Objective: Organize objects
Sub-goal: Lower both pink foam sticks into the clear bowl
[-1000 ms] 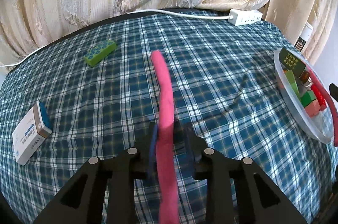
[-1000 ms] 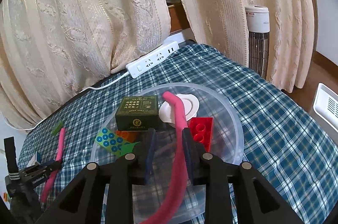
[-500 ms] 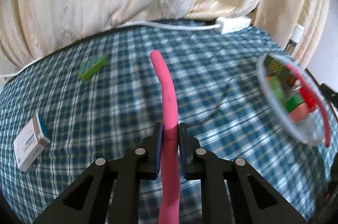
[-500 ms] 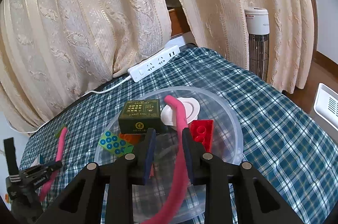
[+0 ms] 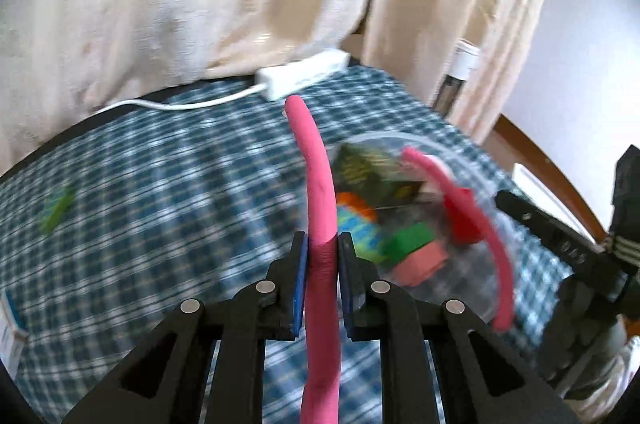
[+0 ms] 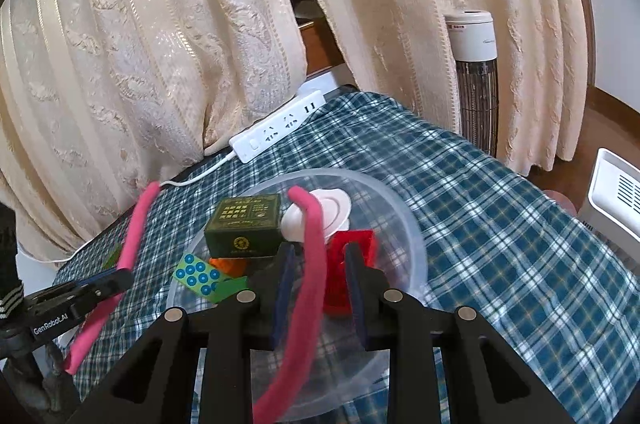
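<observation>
My left gripper (image 5: 322,244) is shut on a pink foam stick (image 5: 316,175) and holds it up off the plaid cloth, beside the clear plastic bowl (image 5: 384,135). From the right wrist view that stick (image 6: 134,224) and the left gripper (image 6: 116,280) are just left of the bowl (image 6: 404,212). In the bowl lie a dark green box (image 6: 244,224), a red brick (image 6: 366,238), a white lid (image 6: 336,203) and a green dotted block (image 6: 198,274). My right gripper (image 6: 319,248) hovers over the bowl, jaws apart, with a second pink stick (image 6: 314,228) between them; a gap shows on its right side.
A white power strip (image 6: 276,131) with its cord lies at the table's back edge under the cream curtains. A green block (image 5: 56,207) and a white box (image 5: 8,328) lie on the cloth to the left. A tower fan (image 6: 476,63) and white appliance (image 6: 612,191) stand beyond the right edge.
The left gripper closed on the pink stick, lifted it and swung right, up to the bowl. The right gripper stayed over the bowl with its jaws unchanged.
</observation>
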The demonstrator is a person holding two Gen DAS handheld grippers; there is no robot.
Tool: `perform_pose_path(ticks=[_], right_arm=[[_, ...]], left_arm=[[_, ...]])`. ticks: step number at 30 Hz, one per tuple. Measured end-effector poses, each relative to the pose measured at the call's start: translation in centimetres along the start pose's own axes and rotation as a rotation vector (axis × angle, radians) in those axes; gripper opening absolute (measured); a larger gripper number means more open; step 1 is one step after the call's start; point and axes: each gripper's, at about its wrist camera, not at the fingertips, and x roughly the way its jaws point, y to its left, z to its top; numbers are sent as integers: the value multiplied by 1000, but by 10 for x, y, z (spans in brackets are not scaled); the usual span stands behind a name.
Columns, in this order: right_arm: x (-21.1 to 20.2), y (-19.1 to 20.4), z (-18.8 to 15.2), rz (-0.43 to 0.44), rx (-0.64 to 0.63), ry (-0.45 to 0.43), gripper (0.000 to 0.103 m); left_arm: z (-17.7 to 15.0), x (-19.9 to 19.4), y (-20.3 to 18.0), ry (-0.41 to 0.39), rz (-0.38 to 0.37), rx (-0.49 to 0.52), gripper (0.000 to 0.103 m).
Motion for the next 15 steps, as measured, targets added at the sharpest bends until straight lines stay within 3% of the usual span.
perform_pose_path(ticks=[7, 15], right_arm=[[0, -17, 3, -7, 23, 1, 28], [3, -30, 6, -13, 46, 6, 28]], left_arm=[[14, 26, -45, 48, -115, 34, 15], [19, 49, -72, 91, -183, 38, 15]])
